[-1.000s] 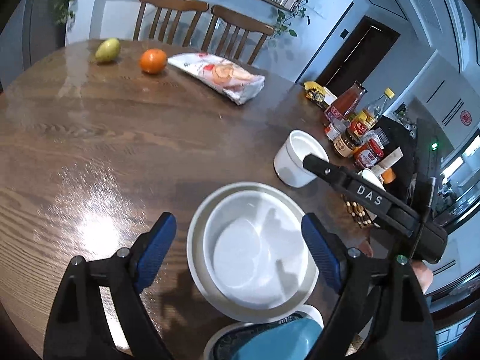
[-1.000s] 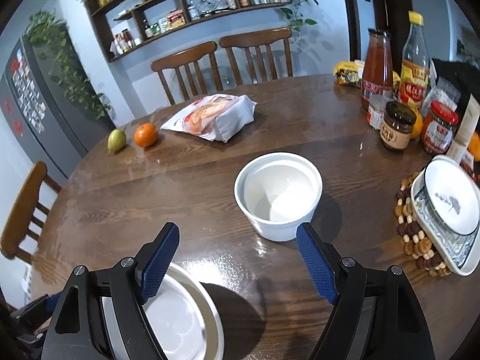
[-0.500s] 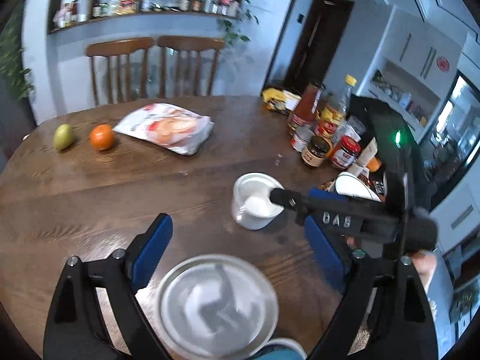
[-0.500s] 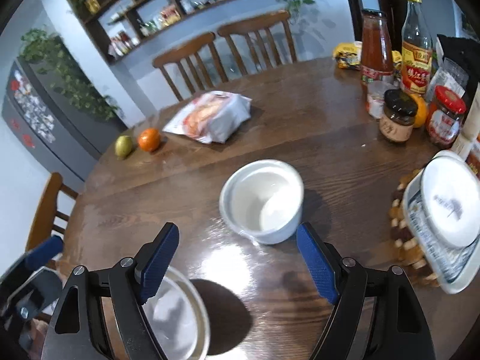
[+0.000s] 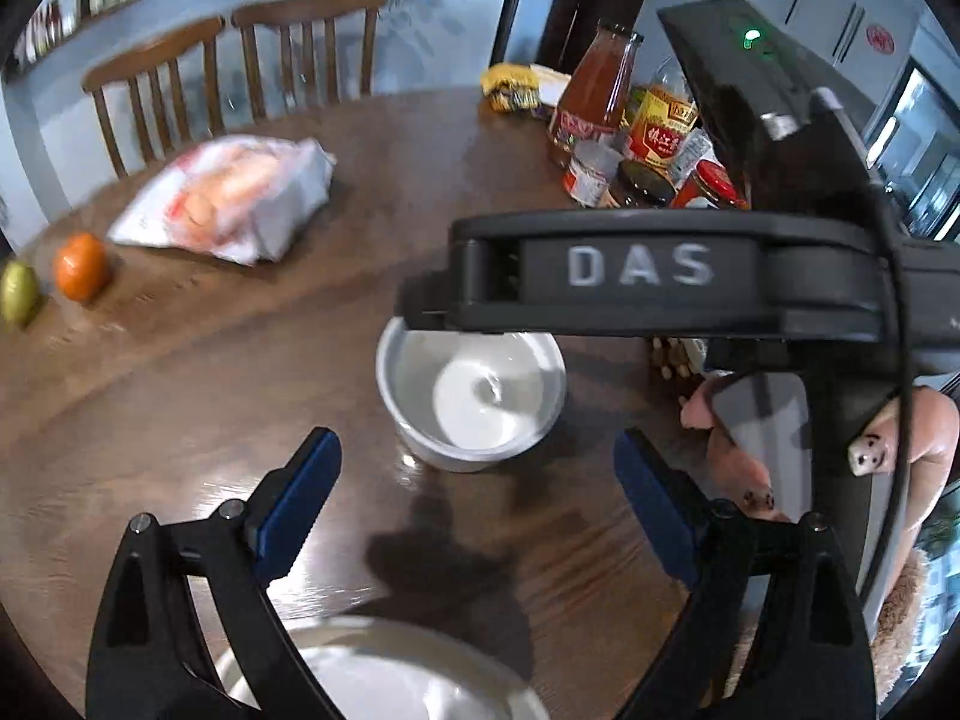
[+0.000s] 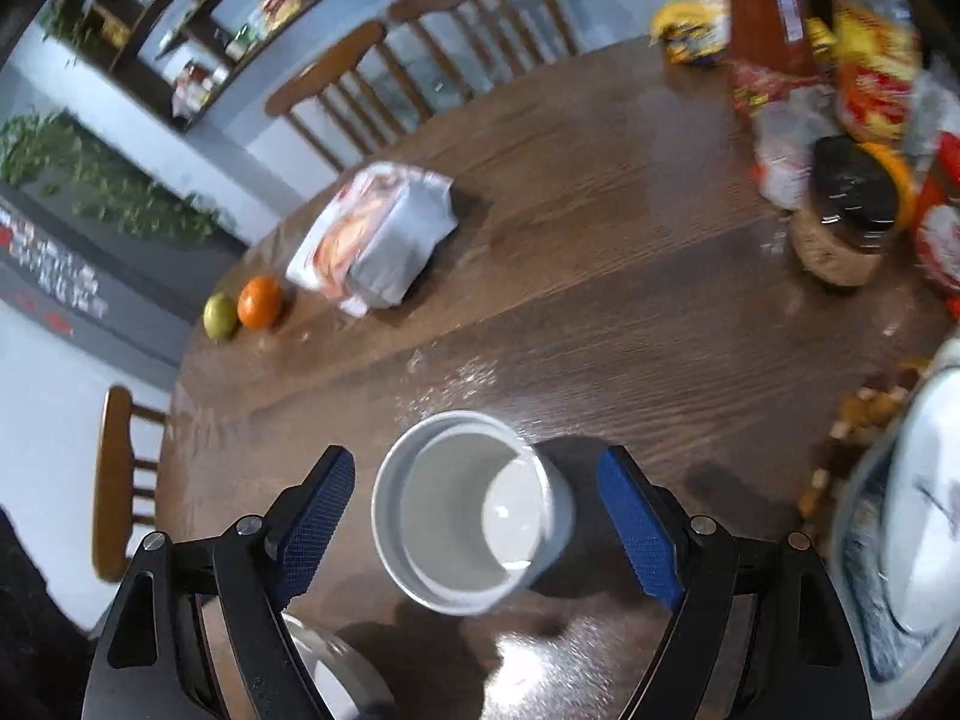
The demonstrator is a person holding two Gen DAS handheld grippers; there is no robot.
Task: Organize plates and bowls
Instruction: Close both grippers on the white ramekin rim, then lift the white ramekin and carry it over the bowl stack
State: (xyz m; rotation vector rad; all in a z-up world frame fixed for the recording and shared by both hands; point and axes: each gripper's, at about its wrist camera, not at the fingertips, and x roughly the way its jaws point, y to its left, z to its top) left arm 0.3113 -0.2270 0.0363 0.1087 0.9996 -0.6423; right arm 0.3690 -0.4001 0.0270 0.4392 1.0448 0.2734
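The white bowl (image 6: 465,510) stands upright on the dark wooden counter (image 6: 630,252), directly between the blue fingers (image 6: 318,516) of the right gripper (image 6: 474,519). Those fingers are opening and stand clear of the bowl's wall on both sides, grasping nothing. In the left wrist view the same bowl (image 5: 471,399) sits ahead of the left gripper (image 5: 474,504), beyond its fingertips rather than between them; its fingers (image 5: 297,498) are spread wide and released, with only bare counter between them. The right gripper's black body crosses that view above the bowl, held by a hand (image 5: 924,450) at the right edge.

Close below the left gripper lies a wide pale plate (image 5: 384,678), partly hidden by the fingers. At the counter's right edge a white dish (image 6: 918,522) rests on a patterned plate over a beaded trivet (image 6: 864,420).

Farther out are a snack bag (image 6: 378,240), an orange (image 6: 259,302) and a green fruit (image 6: 219,315) touching side by side, and a cluster of jars and bottles (image 5: 630,138). Wooden chairs (image 6: 420,72) stand behind the counter, below wall shelves (image 6: 198,18).
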